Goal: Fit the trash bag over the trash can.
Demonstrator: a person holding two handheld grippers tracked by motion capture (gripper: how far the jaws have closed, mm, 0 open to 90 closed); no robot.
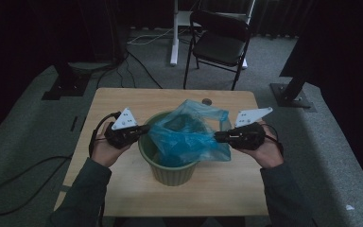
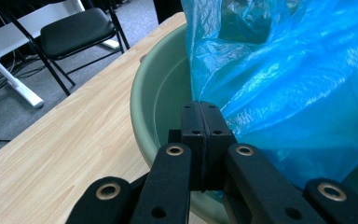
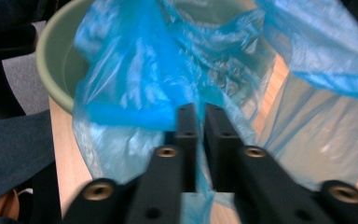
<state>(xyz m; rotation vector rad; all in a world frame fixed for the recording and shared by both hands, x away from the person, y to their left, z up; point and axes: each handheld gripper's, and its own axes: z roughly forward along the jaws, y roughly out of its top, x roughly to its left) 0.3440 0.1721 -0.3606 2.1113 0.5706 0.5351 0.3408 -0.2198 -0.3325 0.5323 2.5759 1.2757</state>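
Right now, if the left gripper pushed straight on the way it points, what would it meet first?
Most likely the blue bag, directly ahead of the shut left gripper, just past the green bin rim; exact depth is unclear.

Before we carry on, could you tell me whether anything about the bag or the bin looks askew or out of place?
Yes: the blue bag sits unevenly in the green bin. On the right it spills over the rim onto the table; on the left the rim is bare, with the bag bunched up inside rather than folded over it.
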